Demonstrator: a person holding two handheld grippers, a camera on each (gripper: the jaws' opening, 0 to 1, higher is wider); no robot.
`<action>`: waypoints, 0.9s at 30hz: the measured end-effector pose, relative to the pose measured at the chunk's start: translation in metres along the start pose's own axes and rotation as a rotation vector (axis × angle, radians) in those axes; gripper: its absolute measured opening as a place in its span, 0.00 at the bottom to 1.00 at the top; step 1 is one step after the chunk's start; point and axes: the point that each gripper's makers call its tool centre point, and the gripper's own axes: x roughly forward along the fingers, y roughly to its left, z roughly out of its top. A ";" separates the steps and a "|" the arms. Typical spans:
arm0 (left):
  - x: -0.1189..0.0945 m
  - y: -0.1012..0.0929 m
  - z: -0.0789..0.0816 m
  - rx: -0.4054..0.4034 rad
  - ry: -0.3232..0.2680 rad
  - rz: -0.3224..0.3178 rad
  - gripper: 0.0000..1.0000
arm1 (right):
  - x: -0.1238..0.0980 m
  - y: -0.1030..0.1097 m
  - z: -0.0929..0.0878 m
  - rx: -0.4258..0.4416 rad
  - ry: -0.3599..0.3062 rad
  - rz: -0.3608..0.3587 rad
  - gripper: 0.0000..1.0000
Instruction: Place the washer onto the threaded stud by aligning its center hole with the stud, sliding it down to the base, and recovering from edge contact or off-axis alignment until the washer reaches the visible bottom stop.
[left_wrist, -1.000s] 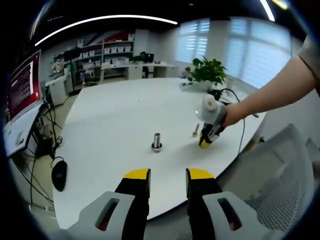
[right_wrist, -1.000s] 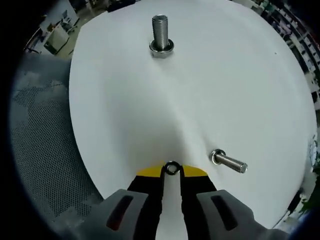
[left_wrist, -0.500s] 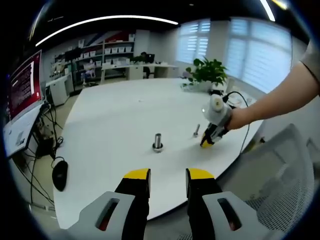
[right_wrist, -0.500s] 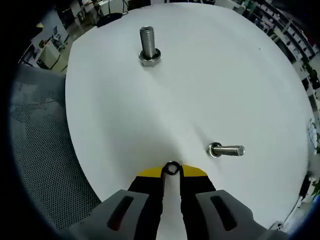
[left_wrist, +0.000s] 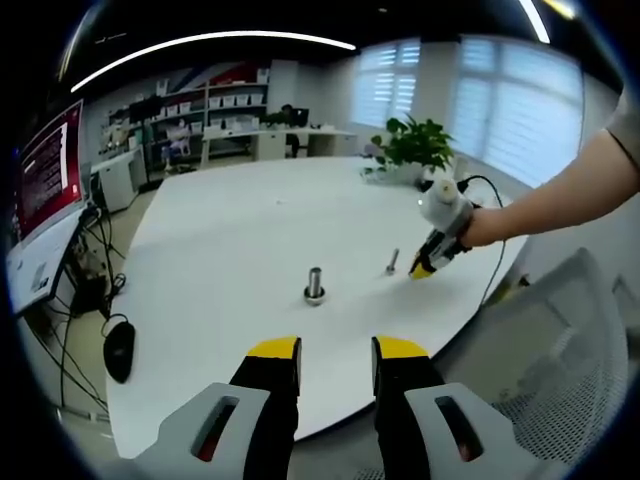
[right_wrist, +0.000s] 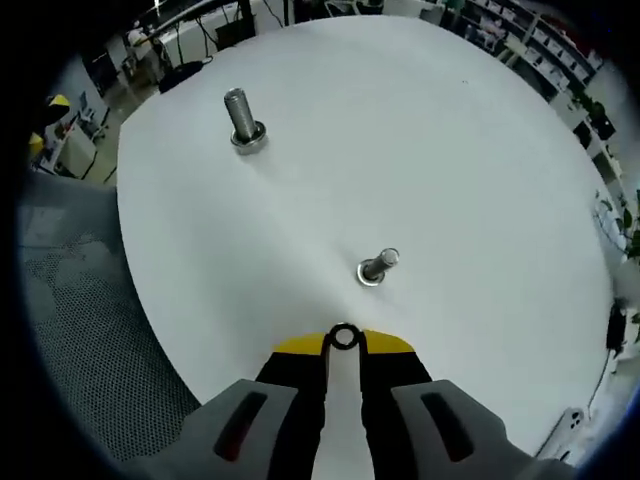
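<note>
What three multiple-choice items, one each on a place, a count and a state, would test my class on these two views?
1. Where is the washer?
A. On the taller stud
B. Between the right hand-held gripper's tips
C. Flat on the table

2. How many studs stand on the table?
A. One
B. Two
C. Four

3. What is the left hand-held gripper's state?
A. Open, holding nothing
B. Shut on a stud
C. Shut on the washer

Key:
1 B: the washer sits pinched at the tips of the right hand-held gripper.
2 B: the right gripper view shows a taller stud farther off and a smaller stud nearer on the table.
3 A: the left hand-held gripper has a gap between its tips.
</note>
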 end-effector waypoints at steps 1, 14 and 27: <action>0.000 0.000 0.000 0.001 0.000 0.000 0.26 | -0.003 -0.004 0.002 0.001 -0.010 -0.009 0.13; 0.000 -0.001 0.000 0.004 -0.001 -0.005 0.26 | -0.026 -0.019 0.036 -0.032 -0.125 -0.052 0.13; 0.000 -0.001 0.000 0.003 0.000 -0.006 0.26 | -0.024 -0.013 0.051 -0.103 -0.140 -0.041 0.13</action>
